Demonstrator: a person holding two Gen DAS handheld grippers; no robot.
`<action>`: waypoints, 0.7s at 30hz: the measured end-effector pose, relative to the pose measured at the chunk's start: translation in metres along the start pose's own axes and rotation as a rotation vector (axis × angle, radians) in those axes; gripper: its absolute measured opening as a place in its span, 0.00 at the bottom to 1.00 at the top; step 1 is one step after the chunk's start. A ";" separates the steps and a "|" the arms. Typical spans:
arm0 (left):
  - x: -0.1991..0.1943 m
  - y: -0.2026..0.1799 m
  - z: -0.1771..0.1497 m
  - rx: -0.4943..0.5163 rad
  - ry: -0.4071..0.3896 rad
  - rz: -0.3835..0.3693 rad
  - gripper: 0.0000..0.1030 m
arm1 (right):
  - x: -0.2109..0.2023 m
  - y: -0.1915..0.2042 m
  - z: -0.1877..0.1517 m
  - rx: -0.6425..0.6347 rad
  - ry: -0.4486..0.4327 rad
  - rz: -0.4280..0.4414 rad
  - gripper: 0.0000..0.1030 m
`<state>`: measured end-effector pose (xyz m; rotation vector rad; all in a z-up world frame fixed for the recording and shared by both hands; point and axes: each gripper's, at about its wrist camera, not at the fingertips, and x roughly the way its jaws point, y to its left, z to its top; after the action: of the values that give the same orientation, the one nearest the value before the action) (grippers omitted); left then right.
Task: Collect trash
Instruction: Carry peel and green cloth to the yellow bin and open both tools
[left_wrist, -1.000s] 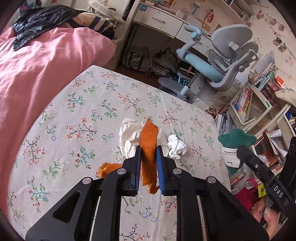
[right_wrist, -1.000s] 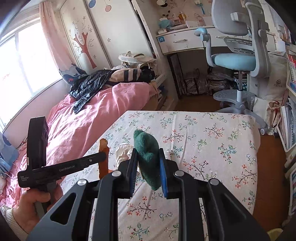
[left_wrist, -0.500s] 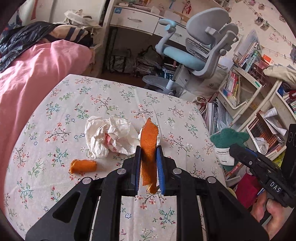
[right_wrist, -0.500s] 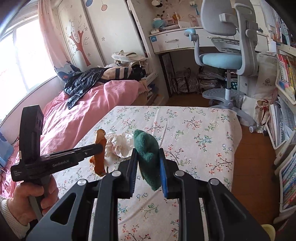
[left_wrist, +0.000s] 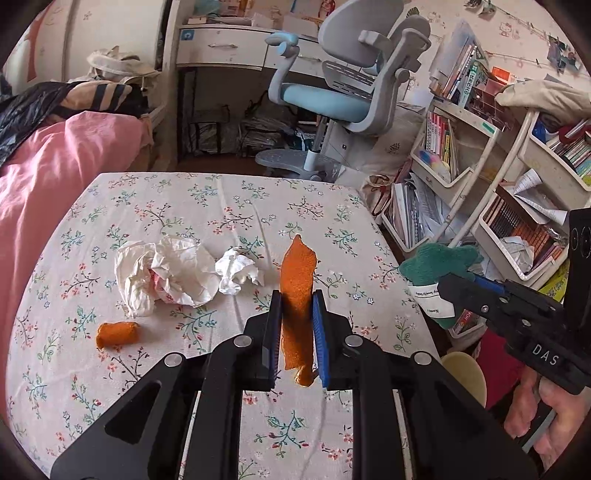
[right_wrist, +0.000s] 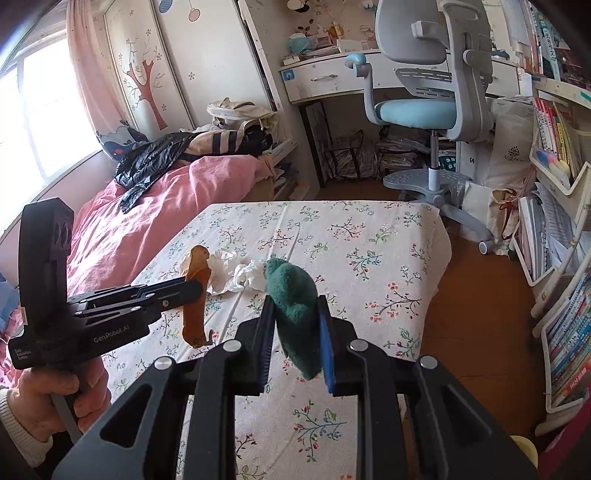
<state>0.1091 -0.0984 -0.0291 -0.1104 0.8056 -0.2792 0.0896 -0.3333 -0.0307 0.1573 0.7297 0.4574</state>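
My left gripper is shut on a long strip of orange peel that hangs above the floral tablecloth. My right gripper is shut on a green fuzzy cloth with a white tag, held past the table's right side. On the cloth lie a big crumpled white paper, a smaller white tissue wad and a short orange peel piece. The right wrist view shows the left gripper with the peel in front of the papers.
A pink bed borders the table on the left. Beyond it stand a grey-blue desk chair and a white desk. Crowded bookshelves fill the right. A pale round rim sits low by the table's right edge.
The left gripper carried the peel to the right, away from the crumpled papers, and rolled. The right gripper with the green cloth shifted a little over the table's right part.
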 end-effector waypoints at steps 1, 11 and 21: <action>0.001 -0.003 0.000 0.004 0.002 -0.002 0.15 | -0.001 -0.001 0.000 0.000 0.000 -0.002 0.22; 0.003 -0.065 -0.009 0.067 0.029 -0.152 0.15 | -0.033 -0.049 -0.033 0.031 0.080 -0.141 0.22; 0.018 -0.171 -0.061 0.167 0.152 -0.380 0.15 | -0.088 -0.139 -0.106 0.128 0.362 -0.330 0.27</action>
<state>0.0416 -0.2667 -0.0490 -0.0857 0.9063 -0.7194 0.0087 -0.4995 -0.0969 0.0712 1.1196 0.1216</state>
